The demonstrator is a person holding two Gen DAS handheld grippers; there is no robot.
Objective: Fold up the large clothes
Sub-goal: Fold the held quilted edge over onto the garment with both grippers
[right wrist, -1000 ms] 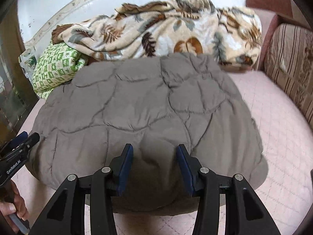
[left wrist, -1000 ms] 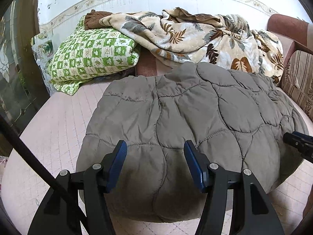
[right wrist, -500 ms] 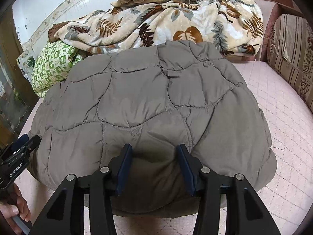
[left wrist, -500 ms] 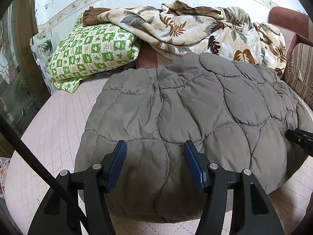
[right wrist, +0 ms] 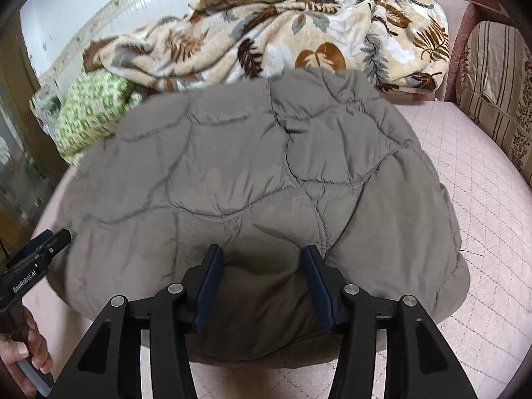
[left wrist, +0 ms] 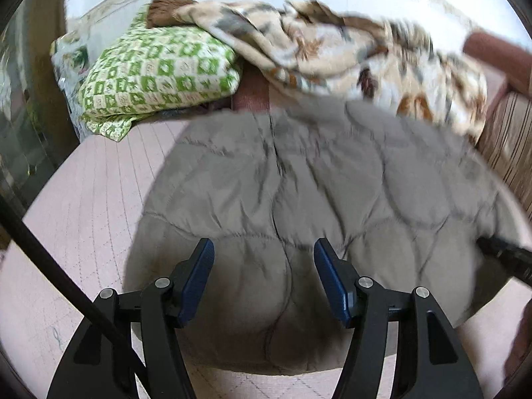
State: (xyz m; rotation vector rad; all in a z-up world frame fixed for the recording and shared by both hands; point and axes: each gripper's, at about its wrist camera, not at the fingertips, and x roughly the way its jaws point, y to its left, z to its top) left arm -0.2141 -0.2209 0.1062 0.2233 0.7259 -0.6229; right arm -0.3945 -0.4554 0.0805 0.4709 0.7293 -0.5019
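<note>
Two grippers, left (left wrist: 264,277) and right (right wrist: 261,286), both spread wide over near edge of jacket (right wrist: 252,179) on bed (right wrist: 482,179), probably lining up for fold.

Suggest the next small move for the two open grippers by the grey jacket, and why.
Probably close both on the jacket's near edge. The left gripper and right gripper are both open at that edge, with padding bulging between the right one's fingers; nothing is gripped, so no fold can start.
</note>
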